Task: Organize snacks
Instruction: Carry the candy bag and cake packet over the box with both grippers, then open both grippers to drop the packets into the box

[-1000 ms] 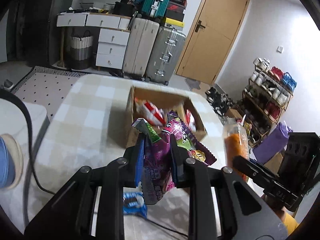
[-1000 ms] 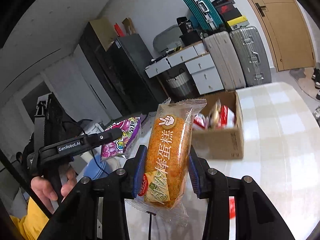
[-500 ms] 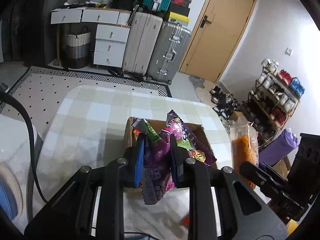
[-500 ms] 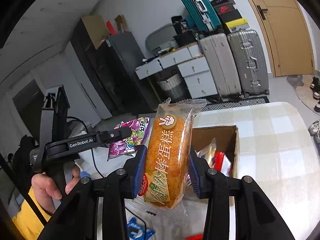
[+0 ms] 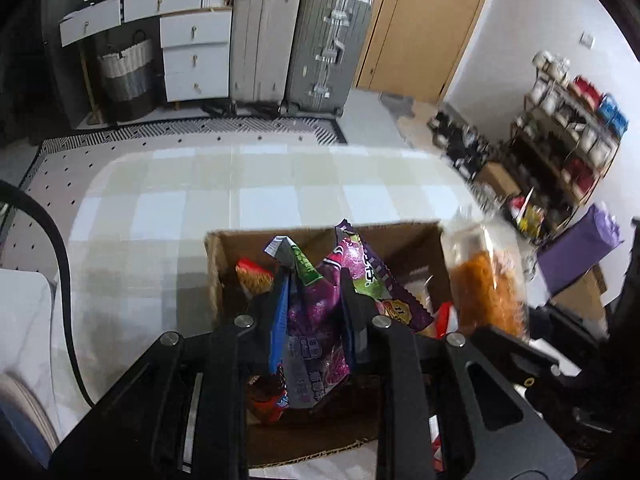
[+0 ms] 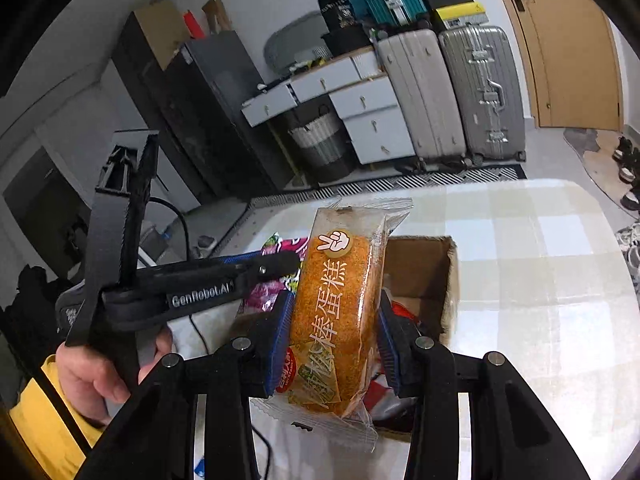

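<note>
Brown cardboard box [image 5: 400, 236], earlier ahead of both grippers, now sits directly below them on the checked tabletop [image 5: 240, 200]. The left gripper [image 5: 314, 304] pinches a purple foil snack bag [image 5: 316, 320] above the box's inside; its lower end is hidden behind the fingers. The right gripper [image 6: 332, 332] clamps an orange cake bar in clear wrap [image 6: 340, 308], blurred in the left view. Only the right view shows the person's left hand [image 6: 100, 368].
</note>
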A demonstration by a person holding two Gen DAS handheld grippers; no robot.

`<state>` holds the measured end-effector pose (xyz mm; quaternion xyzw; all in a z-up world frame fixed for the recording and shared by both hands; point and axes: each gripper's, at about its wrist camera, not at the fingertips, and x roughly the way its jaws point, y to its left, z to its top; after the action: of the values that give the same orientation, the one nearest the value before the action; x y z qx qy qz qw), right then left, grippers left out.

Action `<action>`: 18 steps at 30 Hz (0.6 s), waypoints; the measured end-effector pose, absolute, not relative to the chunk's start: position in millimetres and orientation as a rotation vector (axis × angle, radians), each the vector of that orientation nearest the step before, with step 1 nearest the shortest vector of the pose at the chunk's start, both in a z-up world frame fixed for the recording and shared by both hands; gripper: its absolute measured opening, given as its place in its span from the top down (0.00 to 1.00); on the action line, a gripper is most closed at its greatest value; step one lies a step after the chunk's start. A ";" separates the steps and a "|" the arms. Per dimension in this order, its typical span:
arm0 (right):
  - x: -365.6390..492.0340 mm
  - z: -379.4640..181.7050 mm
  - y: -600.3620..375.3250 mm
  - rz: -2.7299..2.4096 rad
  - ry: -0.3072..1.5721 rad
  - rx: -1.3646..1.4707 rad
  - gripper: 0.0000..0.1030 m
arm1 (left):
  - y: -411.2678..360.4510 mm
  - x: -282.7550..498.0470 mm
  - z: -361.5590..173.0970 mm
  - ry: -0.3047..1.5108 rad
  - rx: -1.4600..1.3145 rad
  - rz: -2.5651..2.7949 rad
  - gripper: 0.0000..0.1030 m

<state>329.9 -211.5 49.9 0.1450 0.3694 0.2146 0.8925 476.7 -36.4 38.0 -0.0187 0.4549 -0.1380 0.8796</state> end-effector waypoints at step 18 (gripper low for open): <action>372.2 10.0 -211.2 0.382 0.942 0.277 0.61 | -49.5 480.1 -12.3 0.993 0.047 -0.271 0.80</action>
<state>372.2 -211.2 10.0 0.1324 0.4493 0.1824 0.8645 480.1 -49.5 -12.3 0.0225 0.4748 -0.1297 0.8702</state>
